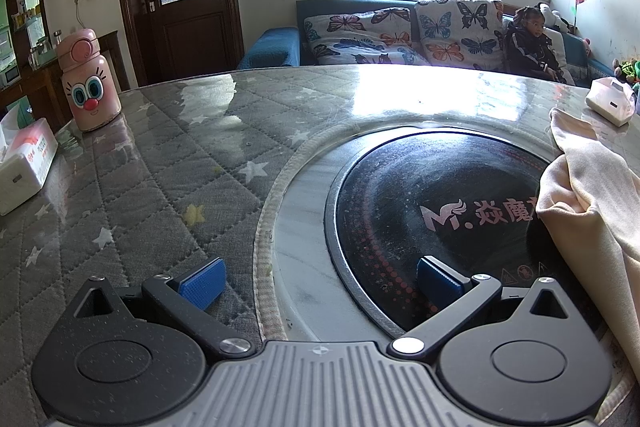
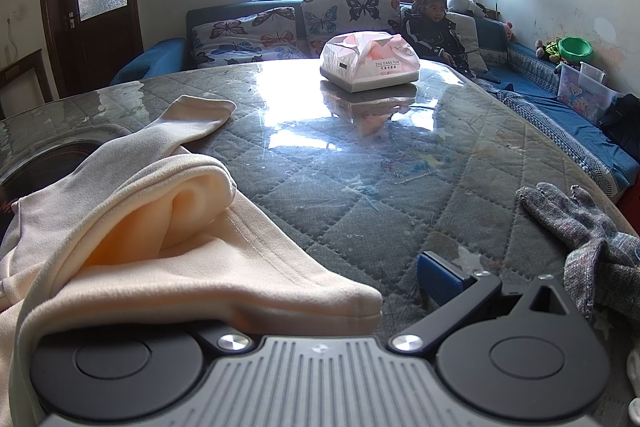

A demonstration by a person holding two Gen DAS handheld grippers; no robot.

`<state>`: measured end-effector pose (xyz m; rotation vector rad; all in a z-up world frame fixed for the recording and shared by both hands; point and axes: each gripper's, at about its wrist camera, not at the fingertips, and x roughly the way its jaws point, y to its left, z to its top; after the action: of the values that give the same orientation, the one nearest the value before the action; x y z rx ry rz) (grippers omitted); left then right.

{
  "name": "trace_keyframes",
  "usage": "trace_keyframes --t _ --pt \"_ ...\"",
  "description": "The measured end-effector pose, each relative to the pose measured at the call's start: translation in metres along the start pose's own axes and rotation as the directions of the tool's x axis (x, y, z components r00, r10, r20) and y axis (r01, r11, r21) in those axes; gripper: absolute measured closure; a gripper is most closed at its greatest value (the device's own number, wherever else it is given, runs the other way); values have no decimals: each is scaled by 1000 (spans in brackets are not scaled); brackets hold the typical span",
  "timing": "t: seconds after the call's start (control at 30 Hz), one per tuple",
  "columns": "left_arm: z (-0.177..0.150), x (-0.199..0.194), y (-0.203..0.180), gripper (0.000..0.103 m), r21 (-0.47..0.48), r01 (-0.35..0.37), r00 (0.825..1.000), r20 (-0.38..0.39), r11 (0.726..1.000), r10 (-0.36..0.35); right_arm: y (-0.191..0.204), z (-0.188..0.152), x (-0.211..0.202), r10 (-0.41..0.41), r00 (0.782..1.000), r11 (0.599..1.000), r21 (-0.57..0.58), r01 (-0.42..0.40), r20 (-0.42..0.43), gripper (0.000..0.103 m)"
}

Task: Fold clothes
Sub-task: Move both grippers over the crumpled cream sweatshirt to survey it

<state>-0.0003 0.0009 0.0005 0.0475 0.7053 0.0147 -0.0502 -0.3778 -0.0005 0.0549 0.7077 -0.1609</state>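
Observation:
A cream fleece garment (image 2: 168, 223) lies bunched on the table, one sleeve stretched toward the far side. In the left wrist view its edge (image 1: 592, 211) shows at the right, over the black induction cooktop (image 1: 432, 219). My left gripper (image 1: 318, 281) is open and empty, low over the cooktop's rim, left of the garment. My right gripper (image 2: 320, 291) is open; its left finger is hidden under a fold of the garment, and its right blue pad (image 2: 436, 279) is bare over the table.
The table (image 2: 360, 167) has a quilted grey cover under glossy plastic. A tissue pack (image 2: 370, 65) stands far back. A grey knit glove (image 2: 580, 231) lies at right. A pink bottle (image 1: 89, 83) and tissue box (image 1: 24, 163) stand at left. A child (image 2: 434, 27) sits on the sofa.

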Motion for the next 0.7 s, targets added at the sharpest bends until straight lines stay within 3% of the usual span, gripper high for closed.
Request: trace_keyframes --t 0.13,0.27,0.7 --pt "0 -1 2 0 -22 16 1000 -22 1000 -17 1 1 -3 -8 1000 1000 -16 8 -7 0" --pt "4 5 -7 0 -7 -16 998 -58 1000 16 -1 -4 -20 -8 1000 1000 -27 9 4 0" --pt "-23 -49 -27 0 -31 2 1000 -31 1000 -3 -4 -29 -67 -12 999 1000 -15 13 51 0"
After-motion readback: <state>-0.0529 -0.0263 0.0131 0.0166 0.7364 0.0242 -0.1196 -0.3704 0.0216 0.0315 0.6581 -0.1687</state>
